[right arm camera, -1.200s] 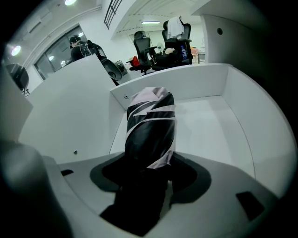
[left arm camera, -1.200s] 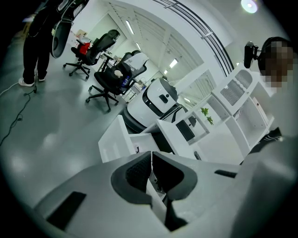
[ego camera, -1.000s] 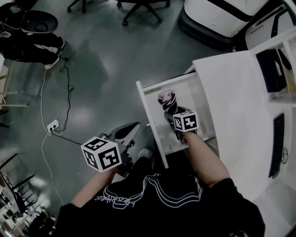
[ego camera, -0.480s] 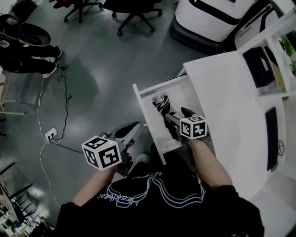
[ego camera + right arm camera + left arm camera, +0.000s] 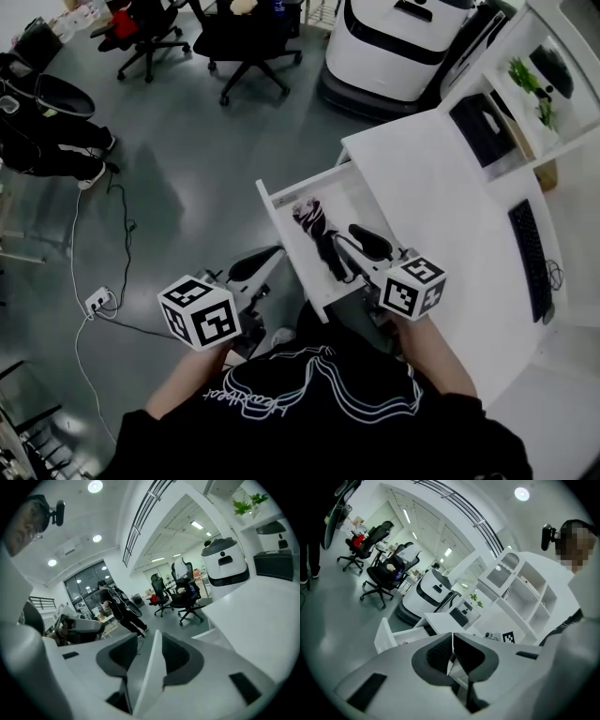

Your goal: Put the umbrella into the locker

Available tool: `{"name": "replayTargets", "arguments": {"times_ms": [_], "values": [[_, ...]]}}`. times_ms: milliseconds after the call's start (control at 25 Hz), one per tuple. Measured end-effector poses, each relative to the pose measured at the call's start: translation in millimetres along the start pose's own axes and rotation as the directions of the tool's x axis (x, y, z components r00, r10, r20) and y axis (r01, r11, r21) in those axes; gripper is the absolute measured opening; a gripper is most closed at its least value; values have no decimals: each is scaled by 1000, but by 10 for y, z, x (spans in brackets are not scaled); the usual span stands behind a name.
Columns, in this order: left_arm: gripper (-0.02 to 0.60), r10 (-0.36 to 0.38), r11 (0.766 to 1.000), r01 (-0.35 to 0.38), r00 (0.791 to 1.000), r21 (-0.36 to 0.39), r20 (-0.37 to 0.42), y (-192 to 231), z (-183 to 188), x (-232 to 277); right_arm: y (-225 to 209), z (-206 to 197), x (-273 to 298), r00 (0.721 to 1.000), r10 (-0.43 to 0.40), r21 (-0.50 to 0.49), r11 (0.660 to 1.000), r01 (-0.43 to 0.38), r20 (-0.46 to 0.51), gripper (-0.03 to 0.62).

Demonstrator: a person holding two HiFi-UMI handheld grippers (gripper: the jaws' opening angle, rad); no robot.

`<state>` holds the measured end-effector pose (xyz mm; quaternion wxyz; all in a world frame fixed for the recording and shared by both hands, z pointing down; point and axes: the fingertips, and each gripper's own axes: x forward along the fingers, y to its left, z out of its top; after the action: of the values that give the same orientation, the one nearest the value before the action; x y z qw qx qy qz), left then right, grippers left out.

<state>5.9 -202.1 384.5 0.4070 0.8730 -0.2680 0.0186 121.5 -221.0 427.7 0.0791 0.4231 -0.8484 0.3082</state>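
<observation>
The folded umbrella (image 5: pixel 314 234), patterned black and white, lies lengthwise in the open white drawer (image 5: pixel 281 234) under the desk. My right gripper (image 5: pixel 361 242) hangs above the drawer's near end, apart from the umbrella. Its jaws have just been closing and stand slightly apart with nothing between them; the right gripper view shows that gripper (image 5: pixel 147 637) pointing out across the room. My left gripper (image 5: pixel 251 266) hovers over the floor left of the drawer. The left gripper view shows that gripper (image 5: pixel 451 637) with jaws meeting at the tips, empty, and the drawer (image 5: pixel 385 637) beyond.
The white desk (image 5: pixel 441 197) carries a keyboard (image 5: pixel 531 262), with shelves behind it. A big white machine (image 5: pixel 394 47) and office chairs (image 5: pixel 248 37) stand beyond. A power strip (image 5: pixel 97 302) with its cable lies on the grey floor. A person in dark clothes (image 5: pixel 115 607) stands far off.
The right gripper has let go of the umbrella and risen out of the drawer, toward me. The umbrella stays in the drawer. The left gripper has lifted a little.
</observation>
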Motion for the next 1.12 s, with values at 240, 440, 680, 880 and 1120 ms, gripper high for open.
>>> {"name": "replayTargets", "arguments": {"times_ms": [240,440,680,880,1120], "values": [[12,-86,990,85,996,112,6,-460,27,-89,531,207,-511,994,49,-84,996,-40,101,27],[13,-146,976,142,989,166,8,-814,63,-189,887,292,-811,984,92,-134,988,-71,152,3],[12,-196,936,176,980,306,36,-1202,211,-448,1303,495,-1148,966,119,-225,972,-66,228,3],[12,-226,913,199,974,356,35,-1357,144,-612,1496,540,-1287,939,113,-218,975,-41,326,3],[12,-250,901,219,968,374,34,-1401,41,-723,1605,371,-1309,938,108,-214,976,-37,330,3]]}}
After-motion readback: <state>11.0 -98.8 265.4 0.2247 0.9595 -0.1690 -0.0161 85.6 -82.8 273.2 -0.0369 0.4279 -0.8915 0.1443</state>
